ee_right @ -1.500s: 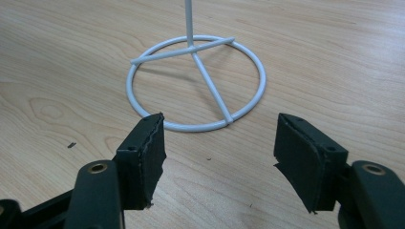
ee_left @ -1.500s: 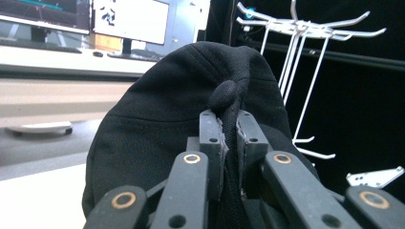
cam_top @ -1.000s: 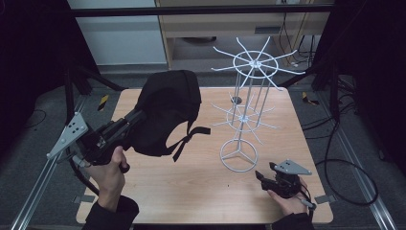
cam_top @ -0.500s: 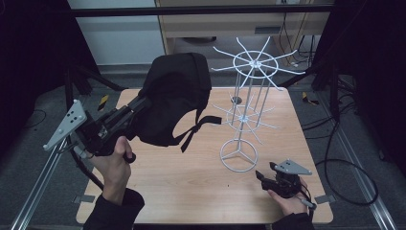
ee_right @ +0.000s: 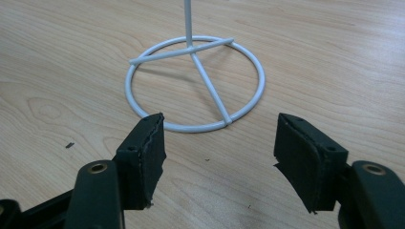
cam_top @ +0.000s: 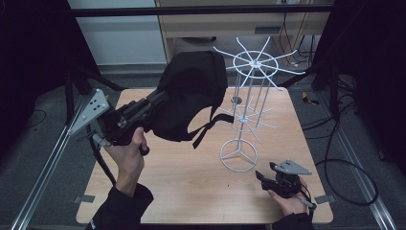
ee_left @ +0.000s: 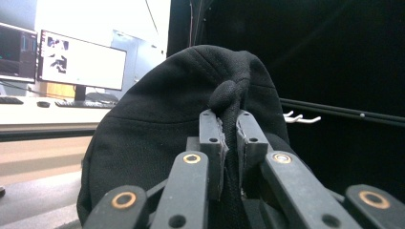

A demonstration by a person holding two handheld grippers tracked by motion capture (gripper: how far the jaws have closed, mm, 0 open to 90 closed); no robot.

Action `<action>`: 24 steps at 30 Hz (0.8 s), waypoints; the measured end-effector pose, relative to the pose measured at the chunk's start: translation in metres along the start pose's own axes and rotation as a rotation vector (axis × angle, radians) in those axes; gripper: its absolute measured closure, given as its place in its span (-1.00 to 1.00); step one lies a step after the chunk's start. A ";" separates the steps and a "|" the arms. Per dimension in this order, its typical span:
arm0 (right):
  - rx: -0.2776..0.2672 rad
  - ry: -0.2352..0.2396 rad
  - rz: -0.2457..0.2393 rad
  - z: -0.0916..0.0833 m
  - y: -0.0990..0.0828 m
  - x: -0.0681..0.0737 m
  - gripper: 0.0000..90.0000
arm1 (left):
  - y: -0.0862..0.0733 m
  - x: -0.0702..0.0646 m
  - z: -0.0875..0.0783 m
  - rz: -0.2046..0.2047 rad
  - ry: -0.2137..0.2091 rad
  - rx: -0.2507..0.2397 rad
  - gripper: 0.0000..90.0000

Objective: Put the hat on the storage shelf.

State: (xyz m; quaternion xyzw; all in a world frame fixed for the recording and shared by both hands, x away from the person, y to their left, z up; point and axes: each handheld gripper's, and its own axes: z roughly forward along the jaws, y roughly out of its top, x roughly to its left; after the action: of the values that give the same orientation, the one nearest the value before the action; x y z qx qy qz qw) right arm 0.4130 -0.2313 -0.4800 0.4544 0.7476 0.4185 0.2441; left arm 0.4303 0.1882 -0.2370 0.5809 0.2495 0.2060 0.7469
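Left gripper (ee_left: 230, 143) jaws clenched on fabric fold of black cap (cam_top: 191, 93); I hold cap aloft beside white wire rack (cam_top: 249, 96). Cap looks soft, light, floppy, strap dangling; brim or seam is firmest hold. Right gripper (ee_right: 219, 148) jaws released, near rack base on table (cam_top: 191, 191).

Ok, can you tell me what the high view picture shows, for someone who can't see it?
The left gripper holds a black cap up beside a white wire rack on a wooden table. The right gripper rests open near the rack's ring base.
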 end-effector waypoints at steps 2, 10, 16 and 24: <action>0.001 0.000 0.002 0.000 0.000 0.000 -0.22 | -0.001 0.000 0.002 0.000 -0.001 0.007 0.85; 0.004 0.004 0.009 0.000 0.000 0.000 -0.22 | -0.015 0.005 0.010 -0.010 -0.009 0.071 0.84; 0.004 0.003 0.003 0.000 0.000 0.000 -0.22 | -0.021 0.009 0.011 -0.015 -0.005 0.093 0.83; 0.009 0.003 0.007 0.000 0.000 0.001 -0.22 | -0.036 0.014 0.014 -0.018 0.013 0.157 0.80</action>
State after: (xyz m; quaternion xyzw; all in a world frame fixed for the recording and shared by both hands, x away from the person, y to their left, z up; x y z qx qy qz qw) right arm 0.4126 -0.2305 -0.4802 0.4573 0.7483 0.4165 0.2396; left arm 0.4503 0.1775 -0.2709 0.6339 0.2748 0.1830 0.6994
